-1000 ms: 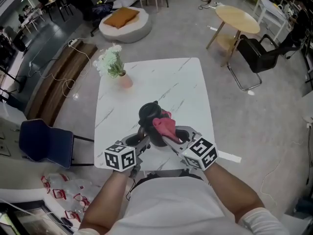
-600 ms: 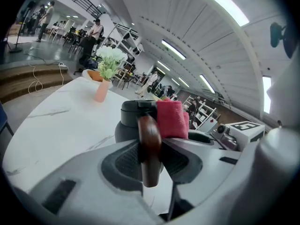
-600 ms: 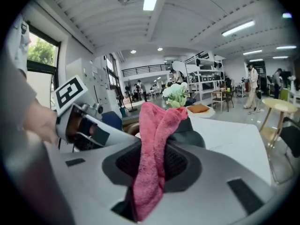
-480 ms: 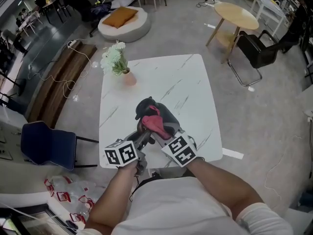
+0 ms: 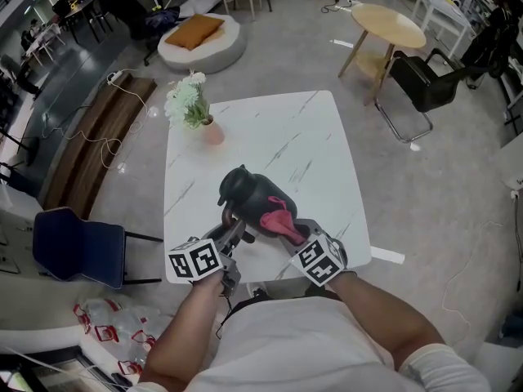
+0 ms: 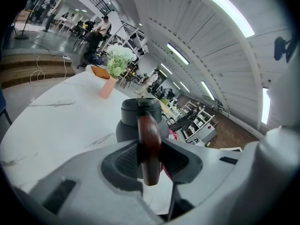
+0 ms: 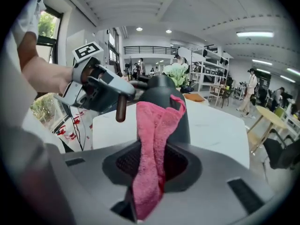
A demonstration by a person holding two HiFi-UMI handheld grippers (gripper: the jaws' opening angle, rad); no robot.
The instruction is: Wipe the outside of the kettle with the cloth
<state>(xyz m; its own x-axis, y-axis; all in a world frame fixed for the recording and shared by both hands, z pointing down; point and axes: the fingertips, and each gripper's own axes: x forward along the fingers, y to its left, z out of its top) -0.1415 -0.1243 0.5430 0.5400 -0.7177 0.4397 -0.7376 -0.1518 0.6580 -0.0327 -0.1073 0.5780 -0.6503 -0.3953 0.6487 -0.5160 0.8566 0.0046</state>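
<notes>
One dark grey kettle (image 5: 260, 201) sits toward the 6 o'clock edge of the white marble-patterned tabletop (image 5: 302, 149). In the head view its lid leans toward 10 o'clock. A pink terry cloth (image 5: 279, 218) lies against the kettle's side at its 4 o'clock.

The right hand-held gripper (image 5: 296, 233) comes in from 5 o'clock with its jaws closed on that cloth. The right gripper view makes the pinch plain: the cloth (image 7: 154, 139) is bunched between the two pads, and its free end drapes up onto the kettle's body (image 7: 164, 97).

The left hand-held gripper (image 5: 236, 229) reaches in from 7 o'clock. The head view shows its jaws only small and partly. The left gripper view shows them part-way closed and clamped on the kettle's brown wooden handle (image 6: 149, 144), with the lid just beyond at 12 o'clock. The right gripper view alone gives this grip from the side, with the left hand-held gripper (image 7: 123, 92) at 10 o'clock and the handle's end (image 7: 121, 110) sticking out below it.

Farther out, a pink vase of white flowers (image 5: 211, 133) stands near the tabletop's 11 o'clock corner, well apart from the kettle. Only the head view takes in a blue chair (image 5: 78, 239) at 9 o'clock and a round wooden table (image 5: 391, 24) at 1 o'clock.
</notes>
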